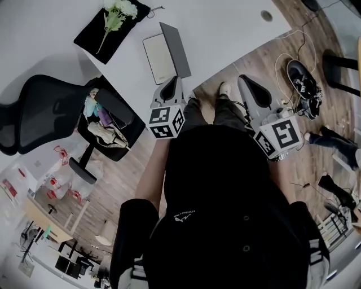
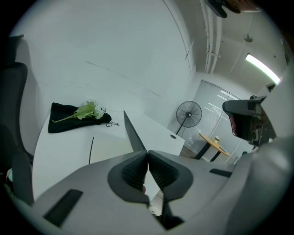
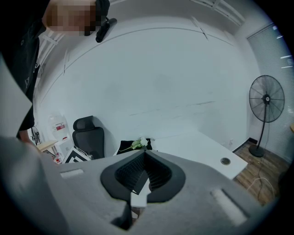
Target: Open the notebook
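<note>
The notebook lies on the white table, its grey cover lifted steeply off the white page. My left gripper is shut on the cover's near edge. In the left gripper view the cover rises straight out from between the closed pads of the left gripper, with the page to its left. My right gripper hangs off the table's edge over the wooden floor. In its own view the right gripper is shut with nothing in it.
A black cloth with a white flower lies on the table beyond the notebook. A black office chair holding small items stands to the left. A cable hole marks the table's right end. A standing fan is on the floor.
</note>
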The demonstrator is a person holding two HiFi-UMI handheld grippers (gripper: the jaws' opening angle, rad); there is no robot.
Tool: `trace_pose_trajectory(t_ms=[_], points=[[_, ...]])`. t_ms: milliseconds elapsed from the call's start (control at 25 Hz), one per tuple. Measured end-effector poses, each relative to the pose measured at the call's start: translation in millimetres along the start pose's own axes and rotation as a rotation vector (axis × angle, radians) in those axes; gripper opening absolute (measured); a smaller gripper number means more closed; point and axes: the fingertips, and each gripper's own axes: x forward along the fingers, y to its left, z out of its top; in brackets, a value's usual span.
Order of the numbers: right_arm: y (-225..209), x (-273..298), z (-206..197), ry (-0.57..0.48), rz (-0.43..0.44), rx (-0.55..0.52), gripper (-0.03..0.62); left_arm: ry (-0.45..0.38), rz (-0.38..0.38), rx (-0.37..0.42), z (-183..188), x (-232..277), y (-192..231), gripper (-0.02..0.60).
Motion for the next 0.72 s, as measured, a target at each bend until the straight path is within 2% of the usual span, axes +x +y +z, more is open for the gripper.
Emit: trace_pose_trajectory(t_ms=[320,720], points=[[-7,-9,-3,-0.009,-0.044,0.02,0.0,0.013,-0.047,0.062,3,7,-15,0.011],[-13,-19,-7,-0.02,-0.095,0.041,0.0,0.029,-0.097,0.101,4,15,-28,0.011]])
